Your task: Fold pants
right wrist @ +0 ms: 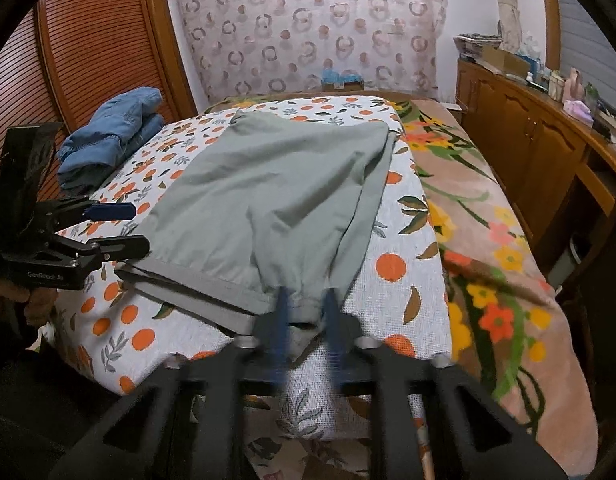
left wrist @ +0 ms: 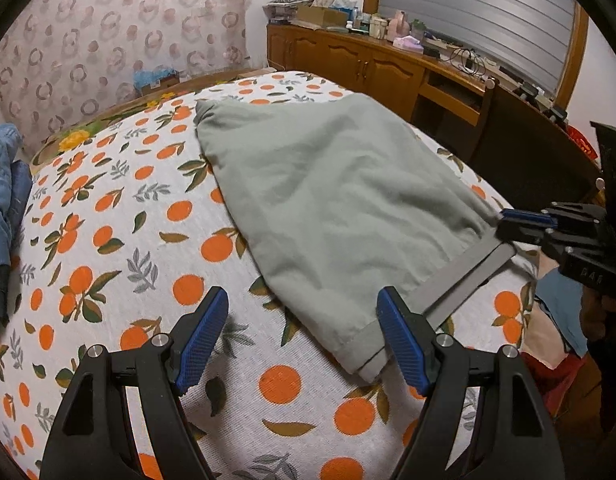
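Grey-green pants [left wrist: 328, 192] lie flat on the orange-print bed sheet [left wrist: 148, 240], hems toward me. My left gripper [left wrist: 304, 340] is open just above the sheet; its right finger [left wrist: 404, 340] touches the near hem corner and nothing is between the pads. In the right wrist view the left gripper [right wrist: 124, 229] stands open beside the pants' [right wrist: 268, 184] left hem corner. My right gripper [right wrist: 307, 316] is blurred, its blue pads close together over the right hem corner with cloth bunched between them. The left wrist view shows the right gripper [left wrist: 508, 222] pinching that hem edge.
Folded denim clothes [right wrist: 112, 136] sit at the far left of the bed. A floral blanket [right wrist: 488, 240] covers the bed's right side. A wooden cabinet [left wrist: 348, 60] with clutter runs along the wall. A louvred wooden door [right wrist: 88, 40] stands on the left.
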Motion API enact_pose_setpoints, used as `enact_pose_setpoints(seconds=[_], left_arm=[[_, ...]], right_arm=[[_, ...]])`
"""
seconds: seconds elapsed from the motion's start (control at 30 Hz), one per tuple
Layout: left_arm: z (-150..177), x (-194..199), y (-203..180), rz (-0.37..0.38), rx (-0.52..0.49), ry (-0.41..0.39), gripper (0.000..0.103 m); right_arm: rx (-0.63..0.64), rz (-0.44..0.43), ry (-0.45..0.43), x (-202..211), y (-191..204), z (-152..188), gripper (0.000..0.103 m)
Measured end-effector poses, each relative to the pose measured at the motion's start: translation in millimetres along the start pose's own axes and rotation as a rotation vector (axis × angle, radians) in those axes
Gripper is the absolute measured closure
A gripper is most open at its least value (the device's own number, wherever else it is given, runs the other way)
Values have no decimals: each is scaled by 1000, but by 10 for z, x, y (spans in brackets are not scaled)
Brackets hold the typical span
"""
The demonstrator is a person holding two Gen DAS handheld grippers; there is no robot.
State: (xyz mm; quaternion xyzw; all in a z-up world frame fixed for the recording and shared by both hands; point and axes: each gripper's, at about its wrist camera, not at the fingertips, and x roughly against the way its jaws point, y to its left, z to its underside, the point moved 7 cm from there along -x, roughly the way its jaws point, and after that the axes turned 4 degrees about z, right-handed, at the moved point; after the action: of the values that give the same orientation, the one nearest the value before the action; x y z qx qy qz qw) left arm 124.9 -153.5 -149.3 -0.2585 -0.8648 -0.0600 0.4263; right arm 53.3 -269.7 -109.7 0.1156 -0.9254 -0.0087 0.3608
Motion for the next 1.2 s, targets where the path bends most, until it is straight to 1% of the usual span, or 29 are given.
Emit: enact_pose_setpoints(seconds=[0.07,0.3,0.57,0.63,0.67,0.73,0.8,0.87,0.9,0.93,1.03,1.2], left_arm=[[16,-20,17,1,8,3,25],[32,-29,14,1,10,4,25],[23,56,-45,15,-1,-18,25],[19,66,-57,21,0,-21,27],[22,68,-61,25,1,-20,31],[38,73,-61,35,6,-17,36],[55,77,-73,49,11,-14,43],[75,78,-97,59,10,-10,47],[93,78,-111,63,8,-7,49],[111,73,-122,68,9,0,50],[153,56,-134,73,19,9,50],[174,70,-147,73,18,7,50]], right_arm=[[3,-9,-18,50,3,-27,94],[21,-15,-60,224,130,-53,94],[21,9,-12,177,189,91,94],[0,8,-9,158,163,90,94],[-7,5,-9,160,147,78,94],[-22,9,-16,165,131,49,94],[-30,13,-27,168,117,24,88],[-32,29,-37,164,110,17,80],[-34,40,-41,153,106,8,79],[-38,43,-44,149,96,-3,76],[-47,41,-50,109,110,5,72],[-39,41,-18,-4,129,78,70]])
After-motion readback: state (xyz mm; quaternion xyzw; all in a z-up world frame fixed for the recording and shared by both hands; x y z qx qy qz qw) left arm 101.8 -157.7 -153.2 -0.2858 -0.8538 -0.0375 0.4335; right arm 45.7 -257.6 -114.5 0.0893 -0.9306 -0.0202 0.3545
